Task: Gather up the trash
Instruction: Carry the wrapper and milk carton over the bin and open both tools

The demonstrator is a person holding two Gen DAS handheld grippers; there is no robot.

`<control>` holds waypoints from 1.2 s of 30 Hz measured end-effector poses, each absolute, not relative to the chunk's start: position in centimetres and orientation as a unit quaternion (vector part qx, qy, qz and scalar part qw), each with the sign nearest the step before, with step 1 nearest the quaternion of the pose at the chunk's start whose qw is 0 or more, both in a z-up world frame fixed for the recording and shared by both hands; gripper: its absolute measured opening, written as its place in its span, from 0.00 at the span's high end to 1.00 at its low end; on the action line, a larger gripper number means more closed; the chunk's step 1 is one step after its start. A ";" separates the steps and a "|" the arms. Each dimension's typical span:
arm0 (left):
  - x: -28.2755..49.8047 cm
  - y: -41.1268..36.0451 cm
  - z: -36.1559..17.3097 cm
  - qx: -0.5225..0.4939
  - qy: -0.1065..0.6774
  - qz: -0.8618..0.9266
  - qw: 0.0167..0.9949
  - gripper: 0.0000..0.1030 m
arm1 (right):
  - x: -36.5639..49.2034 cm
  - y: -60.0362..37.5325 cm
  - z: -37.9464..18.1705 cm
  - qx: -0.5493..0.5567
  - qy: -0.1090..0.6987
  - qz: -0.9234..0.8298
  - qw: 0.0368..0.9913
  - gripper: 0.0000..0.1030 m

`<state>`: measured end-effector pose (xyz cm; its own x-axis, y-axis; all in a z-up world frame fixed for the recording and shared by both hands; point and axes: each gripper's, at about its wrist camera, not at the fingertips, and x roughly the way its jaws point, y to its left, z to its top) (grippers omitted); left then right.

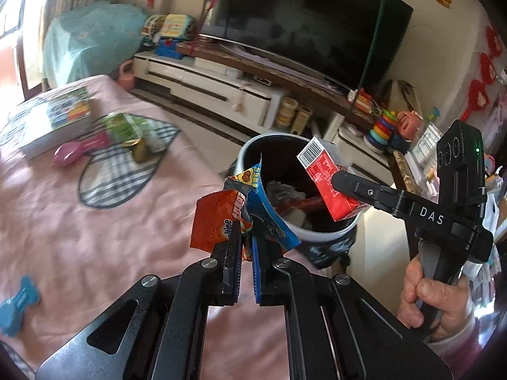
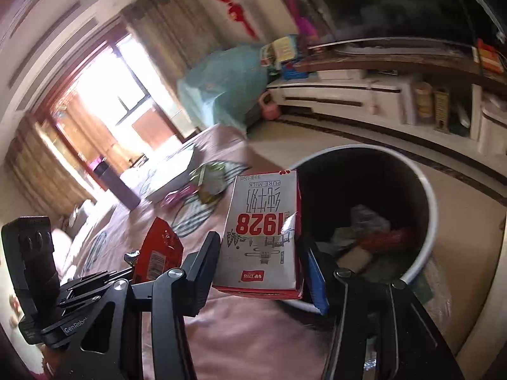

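My left gripper (image 1: 245,221) is shut on an orange and blue snack wrapper (image 1: 221,218), held at the near rim of the trash bin (image 1: 317,237). The bin is black inside with a white rim and holds several pieces of trash. My right gripper (image 1: 336,180) is shut on a red and white milk carton (image 1: 329,177) and holds it over the bin's mouth. In the right wrist view the carton (image 2: 263,231) sits between the jaws of the right gripper (image 2: 259,253), with the bin (image 2: 424,253) just to the right. The left gripper's wrapper (image 2: 158,253) shows at left.
A pink bedspread (image 1: 95,221) covers the bed beside the bin. On it lie a book (image 1: 54,123), a pink spoon (image 1: 79,148), a green packet (image 1: 126,129) and a blue clip (image 1: 19,304). A TV stand (image 1: 221,85) and toys (image 1: 386,129) stand behind.
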<state>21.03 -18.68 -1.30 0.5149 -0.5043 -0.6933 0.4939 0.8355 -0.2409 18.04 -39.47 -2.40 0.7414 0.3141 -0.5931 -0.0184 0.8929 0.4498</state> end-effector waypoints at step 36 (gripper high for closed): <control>25.7 -28.4 -2.8 0.045 0.425 -0.321 0.845 0.48 | 21.1 -45.7 -3.8 0.216 0.377 0.043 0.900 0.47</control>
